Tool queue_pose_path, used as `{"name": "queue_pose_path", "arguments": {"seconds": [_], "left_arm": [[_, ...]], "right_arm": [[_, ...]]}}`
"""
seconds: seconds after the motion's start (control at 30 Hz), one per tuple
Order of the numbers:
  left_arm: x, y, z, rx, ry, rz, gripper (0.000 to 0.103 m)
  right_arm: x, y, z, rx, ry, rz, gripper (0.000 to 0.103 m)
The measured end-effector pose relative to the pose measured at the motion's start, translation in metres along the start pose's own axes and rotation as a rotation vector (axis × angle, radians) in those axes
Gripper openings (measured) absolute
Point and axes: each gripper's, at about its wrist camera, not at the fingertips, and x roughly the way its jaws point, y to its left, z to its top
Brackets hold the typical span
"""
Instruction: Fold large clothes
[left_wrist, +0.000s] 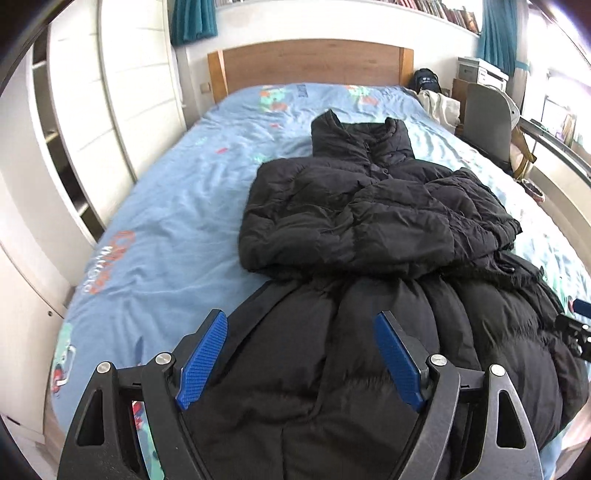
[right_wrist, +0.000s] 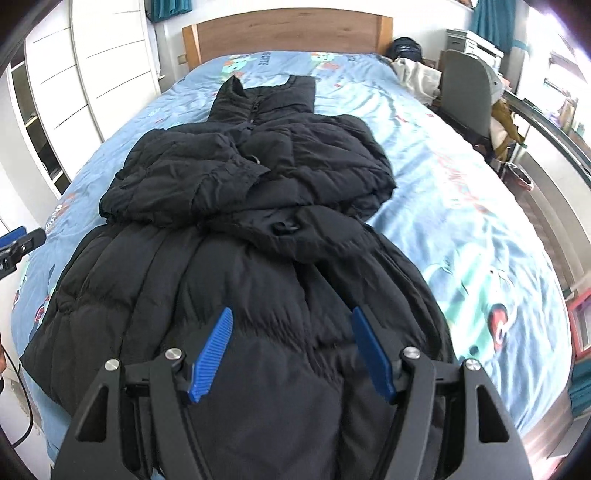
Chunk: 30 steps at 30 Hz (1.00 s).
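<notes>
A long black puffer coat (left_wrist: 369, 229) lies lengthwise on the bed, collar toward the headboard, both sleeves folded across its chest. My left gripper (left_wrist: 301, 317) hovers open above the coat's lower left part, nothing between its blue pads. In the right wrist view the same coat (right_wrist: 258, 206) fills the middle, and my right gripper (right_wrist: 291, 314) is open above the hem area, holding nothing. The right gripper shows at the right edge of the left wrist view (left_wrist: 578, 325); the left one shows at the left edge of the right wrist view (right_wrist: 18, 243).
The bed has a light blue printed cover (left_wrist: 166, 206) and a wooden headboard (left_wrist: 310, 62). White wardrobe doors (left_wrist: 110, 96) stand along the left. A grey chair (left_wrist: 487, 122), pale clothes (right_wrist: 417, 77) and a desk sit to the right.
</notes>
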Motion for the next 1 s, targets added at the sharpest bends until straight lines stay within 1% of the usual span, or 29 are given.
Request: {"name": "queue_pose_path", "arguments": {"seconds": [0.2,0.33,0.43,0.57,0.73,1.0], "left_arm": [[-0.031,0.003,-0.011,-0.014,-0.059,0.037,0.082],[-0.042,0.002,-0.019,0.003,-0.081,0.067,0.083],[-0.048,0.000,-0.026,0.008,-0.092,0.075,0.083],[-0.048,0.001,-0.031,0.004,-0.089,0.079,0.083],[-0.041,0.001,-0.030,0.011,-0.077,0.082,0.083],[-0.021,0.000,-0.012,0.017,-0.062,0.088,0.083]], "right_arm": [[-0.032,-0.007,-0.015,0.024,-0.042,-0.017,0.066],[-0.048,-0.013,-0.022,0.032,-0.061,-0.035,0.066],[-0.055,-0.023,-0.025,0.046,-0.065,-0.054,0.066],[-0.055,-0.034,-0.026,0.070,-0.058,-0.066,0.066],[-0.048,-0.050,-0.017,0.083,-0.053,-0.083,0.066],[-0.038,-0.072,0.012,0.102,-0.069,-0.097,0.066]]}}
